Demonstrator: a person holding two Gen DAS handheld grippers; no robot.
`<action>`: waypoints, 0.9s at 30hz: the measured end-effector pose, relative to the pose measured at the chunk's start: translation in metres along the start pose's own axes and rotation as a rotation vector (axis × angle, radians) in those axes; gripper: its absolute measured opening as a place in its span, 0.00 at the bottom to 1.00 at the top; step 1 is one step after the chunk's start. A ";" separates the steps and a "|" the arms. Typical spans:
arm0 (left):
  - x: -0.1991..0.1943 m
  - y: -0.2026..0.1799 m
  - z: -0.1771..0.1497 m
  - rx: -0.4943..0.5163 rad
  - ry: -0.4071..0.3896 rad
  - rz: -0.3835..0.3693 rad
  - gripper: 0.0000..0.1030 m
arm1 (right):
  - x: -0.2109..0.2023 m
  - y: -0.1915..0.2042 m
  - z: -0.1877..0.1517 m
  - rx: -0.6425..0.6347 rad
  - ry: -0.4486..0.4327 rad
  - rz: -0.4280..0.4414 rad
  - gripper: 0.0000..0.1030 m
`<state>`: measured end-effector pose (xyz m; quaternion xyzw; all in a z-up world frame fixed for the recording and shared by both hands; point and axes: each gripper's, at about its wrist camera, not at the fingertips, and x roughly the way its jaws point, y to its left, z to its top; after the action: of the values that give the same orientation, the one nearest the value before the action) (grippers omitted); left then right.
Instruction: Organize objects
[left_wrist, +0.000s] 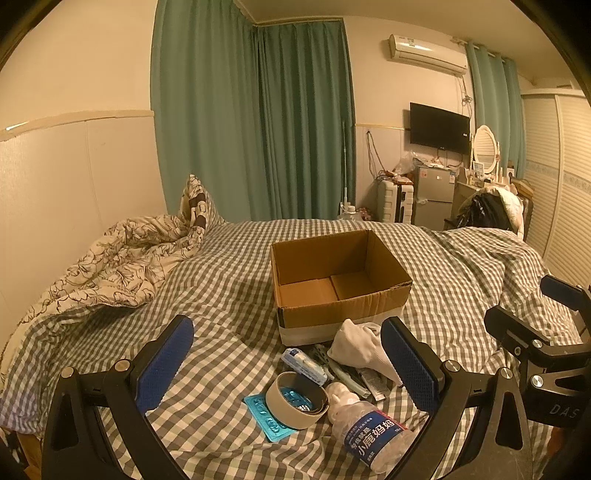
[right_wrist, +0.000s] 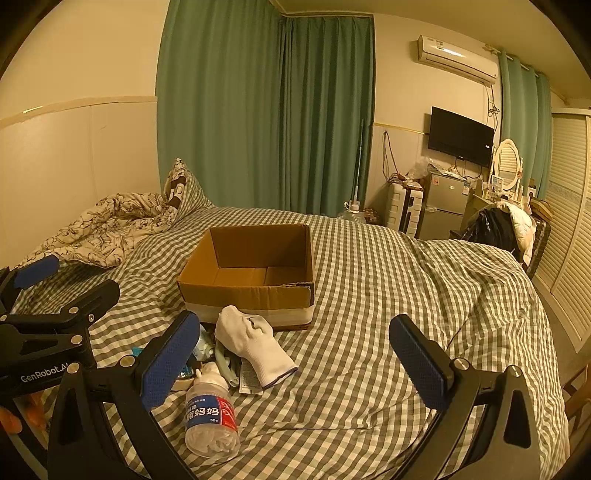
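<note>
Two grippers, both spread wide and holding nothing: your left gripper (left_wrist: 288, 369) sits low centre in the left wrist view, over the clutter; your right gripper (right_wrist: 295, 358) sits low centre in its own view, over bare checked bedsheet (right_wrist: 369, 258).

Cardboard box (left_wrist: 340, 280) is mid-frame on the bed, open top, looks empty. The pile lies just in front of it, lower centre:
- tape roll (left_wrist: 297, 400), lying flat on a teal blister pack (left_wrist: 269, 417). Stiff and light; pinch across the ring wall.
- clear plastic bottle (left_wrist: 373, 432) with blue label, on its side, touching the tape. Looks light, smooth, likely to roll or slip; take it across the body at the label, not the neck.
- white glove (right_wrist: 255, 343), limp, lying against the box front. Soft, so it will sag; grab a bunched fold mid-palm.
- small blue-white packet (left_wrist: 304, 363) and thin stick-like items between glove and tape. Too small to name.

The blister pack is thin and flat; I'd clear the tape first, then catch a raised edge.

Nothing is boxed yet, judging from the box interior.
</note>
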<state>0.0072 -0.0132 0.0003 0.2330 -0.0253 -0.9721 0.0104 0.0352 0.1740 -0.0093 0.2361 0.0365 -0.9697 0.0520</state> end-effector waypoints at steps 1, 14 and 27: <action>0.000 0.000 0.000 0.001 0.000 -0.001 1.00 | 0.000 0.000 0.000 0.000 -0.001 0.000 1.00; 0.001 0.002 -0.012 0.047 0.029 -0.023 1.00 | -0.008 0.007 0.002 0.001 0.015 0.057 1.00; 0.049 0.029 -0.057 0.063 0.208 0.030 1.00 | 0.037 0.040 -0.041 -0.074 0.190 0.114 1.00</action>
<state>-0.0100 -0.0467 -0.0711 0.3324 -0.0583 -0.9411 0.0202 0.0263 0.1354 -0.0648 0.3265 0.0638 -0.9364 0.1119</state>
